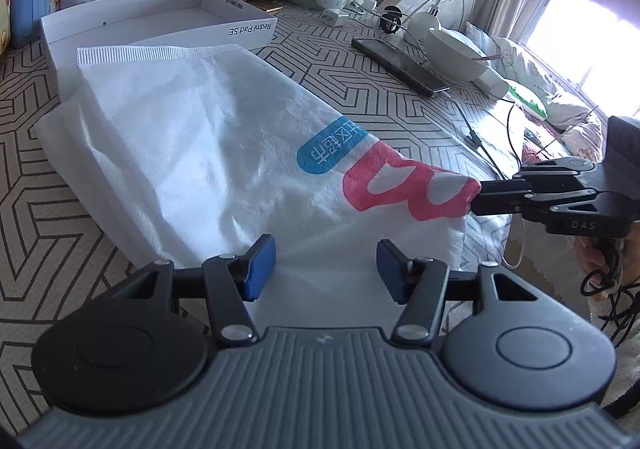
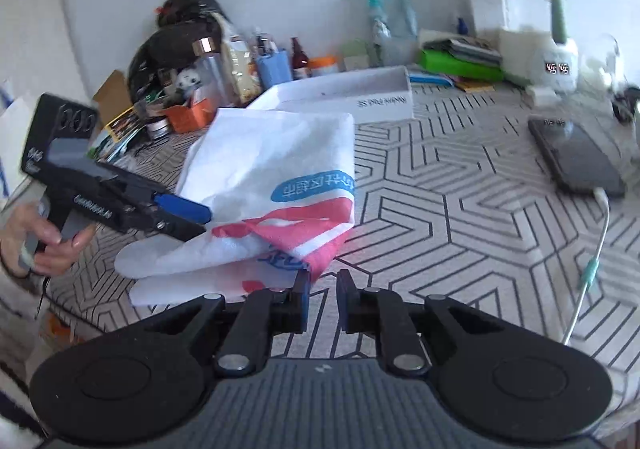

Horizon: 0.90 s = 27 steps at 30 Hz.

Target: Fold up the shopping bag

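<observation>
Patterned table [image 2: 460, 209] leaves bare room right of the right gripper [image 2: 323, 289]. White box [image 1: 120, 21] crowds the far edge of the shopping bag [image 1: 180, 137], which lies flat ahead of the left gripper [image 1: 326, 269], whose jaws gape empty over its near edge. The right gripper's narrowed jaws meet the raised pink corner, likely to fold it over. Firm pinch unclear.

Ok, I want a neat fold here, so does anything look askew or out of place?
Yes: the shopping bag lies crooked and rumpled. Its far hem overlaps the near edge of the Redmi Pad SE box, and its pink printed corner tents up toward the right gripper.
</observation>
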Available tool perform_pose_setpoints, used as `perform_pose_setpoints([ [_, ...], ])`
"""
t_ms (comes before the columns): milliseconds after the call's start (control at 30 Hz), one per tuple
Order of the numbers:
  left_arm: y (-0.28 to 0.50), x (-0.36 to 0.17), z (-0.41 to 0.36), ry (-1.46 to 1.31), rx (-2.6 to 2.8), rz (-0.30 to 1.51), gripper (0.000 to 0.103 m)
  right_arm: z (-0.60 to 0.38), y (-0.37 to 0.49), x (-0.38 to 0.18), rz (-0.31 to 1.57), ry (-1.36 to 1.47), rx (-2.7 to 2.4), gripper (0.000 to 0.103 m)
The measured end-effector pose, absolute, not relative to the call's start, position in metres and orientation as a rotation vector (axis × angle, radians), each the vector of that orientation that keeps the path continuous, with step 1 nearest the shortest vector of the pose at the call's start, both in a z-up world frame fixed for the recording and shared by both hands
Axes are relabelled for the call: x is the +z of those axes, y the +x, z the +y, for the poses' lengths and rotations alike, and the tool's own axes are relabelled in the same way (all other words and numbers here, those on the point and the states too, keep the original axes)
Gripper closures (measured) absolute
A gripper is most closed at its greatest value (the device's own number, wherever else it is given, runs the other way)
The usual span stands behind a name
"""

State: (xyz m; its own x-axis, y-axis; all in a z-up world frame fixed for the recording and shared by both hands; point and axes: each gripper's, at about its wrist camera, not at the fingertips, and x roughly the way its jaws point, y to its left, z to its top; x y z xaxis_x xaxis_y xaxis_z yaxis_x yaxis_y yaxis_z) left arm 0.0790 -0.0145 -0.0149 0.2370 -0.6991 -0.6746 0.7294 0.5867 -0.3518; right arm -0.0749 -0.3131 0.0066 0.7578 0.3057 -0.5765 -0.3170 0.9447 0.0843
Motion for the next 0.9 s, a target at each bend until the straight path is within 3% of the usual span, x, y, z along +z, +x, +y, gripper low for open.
perform_pose_setpoints([
  [133,0.085,-0.015,-0.012,0.007,-0.985,0.936,0.047,-0.298,-0.098,0.008,0.552,-0.378,0.395,0.088],
  [200,0.090,-0.016,-0.010,-0.028,-0.986,0.958,0.047,-0.287,-0.103,0.003,0.506,-0.581,0.411,0.080],
  [333,0.092,-0.017,-0.008,-0.053,-0.990,0.976,0.047,-0.277,-0.099,-0.007,0.439,-0.833,0.495,0.076],
  [500,0.093,-0.016,-0.011,-0.041,-0.991,0.984,0.047,-0.272,-0.089,-0.016,0.350,-1.038,0.602,0.057],
  [833,0.095,-0.015,-0.011,-0.035,-1.004,0.988,0.047,-0.264,-0.074,-0.029,0.185,-1.191,0.805,0.058],
  [900,0.096,-0.015,-0.011,-0.036,-1.012,0.993,0.046,-0.266,-0.067,-0.034,0.151,-1.206,0.837,0.067],
])
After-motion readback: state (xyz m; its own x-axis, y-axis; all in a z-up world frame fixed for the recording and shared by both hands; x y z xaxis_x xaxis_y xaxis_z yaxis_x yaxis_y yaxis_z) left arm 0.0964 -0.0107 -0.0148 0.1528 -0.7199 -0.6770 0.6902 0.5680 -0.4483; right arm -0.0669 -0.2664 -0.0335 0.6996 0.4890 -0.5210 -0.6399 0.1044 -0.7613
